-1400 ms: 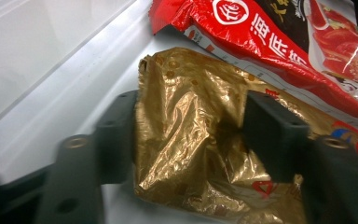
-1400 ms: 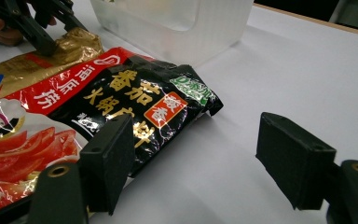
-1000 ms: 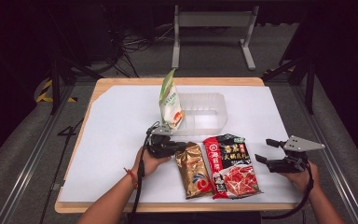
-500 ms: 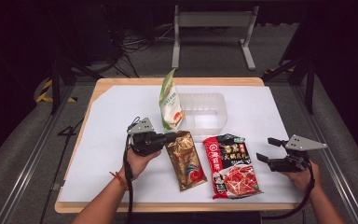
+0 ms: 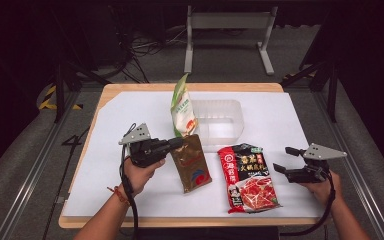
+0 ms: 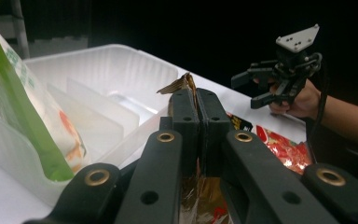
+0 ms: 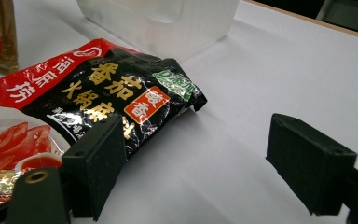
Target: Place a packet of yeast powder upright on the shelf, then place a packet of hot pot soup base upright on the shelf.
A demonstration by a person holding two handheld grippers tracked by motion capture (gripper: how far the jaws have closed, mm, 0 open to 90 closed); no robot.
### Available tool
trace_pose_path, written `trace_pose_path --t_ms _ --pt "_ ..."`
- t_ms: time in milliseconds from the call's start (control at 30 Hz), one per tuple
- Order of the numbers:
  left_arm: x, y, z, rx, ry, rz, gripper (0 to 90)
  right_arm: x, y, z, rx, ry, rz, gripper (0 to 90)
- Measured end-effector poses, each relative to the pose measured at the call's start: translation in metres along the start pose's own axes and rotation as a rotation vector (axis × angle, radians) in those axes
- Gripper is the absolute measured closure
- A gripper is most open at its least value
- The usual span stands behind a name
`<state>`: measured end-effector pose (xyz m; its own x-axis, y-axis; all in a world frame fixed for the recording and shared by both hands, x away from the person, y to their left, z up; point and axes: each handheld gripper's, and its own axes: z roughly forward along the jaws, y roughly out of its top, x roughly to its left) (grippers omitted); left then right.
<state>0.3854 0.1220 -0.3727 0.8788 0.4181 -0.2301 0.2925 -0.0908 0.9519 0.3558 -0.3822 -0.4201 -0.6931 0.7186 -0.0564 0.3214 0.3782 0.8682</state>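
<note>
My left gripper (image 5: pixel 178 143) is shut on the top edge of a brown-gold sauce pouch (image 5: pixel 191 162), which hangs tilted from it just above the white table cover. In the left gripper view the jaws pinch the pouch's crinkled edge (image 6: pixel 182 84) in front of the clear plastic bin (image 6: pixel 107 79). A green-and-white pouch (image 5: pixel 183 111) stands leaning in the bin's left slot (image 5: pixel 219 120). A red-and-black pouch (image 5: pixel 248 176) lies flat on the table. My right gripper (image 5: pixel 285 160) rests open at its right; its jaws (image 7: pixel 191 154) stand wide apart beside the red-and-black pouch's corner (image 7: pixel 121 93).
The bin (image 6: pixel 88 100) has clear dividers inside. A white sheet covers the wooden table (image 5: pixel 130 90). Bare white surface lies at the left and far right of the sheet. A metal stand (image 5: pixel 227 30) is behind the table.
My left gripper has lifted the brown-gold pouch and carried it up and left, so its top end now hangs near the bin. The right gripper has stayed still.
</note>
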Motion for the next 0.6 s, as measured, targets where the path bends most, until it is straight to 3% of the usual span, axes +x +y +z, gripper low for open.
trace_pose_path --t_ms 267,600 --pt "-0.007 0.005 0.0 -0.022 -0.027 0.015 88.1 -0.001 -0.001 -0.003 -0.009 -0.006 0.015 20.0" --pt "-0.014 0.011 0.0 -0.058 -0.017 0.008 88.1 0.0 -0.001 -0.002 -0.008 -0.002 0.014 19.6"
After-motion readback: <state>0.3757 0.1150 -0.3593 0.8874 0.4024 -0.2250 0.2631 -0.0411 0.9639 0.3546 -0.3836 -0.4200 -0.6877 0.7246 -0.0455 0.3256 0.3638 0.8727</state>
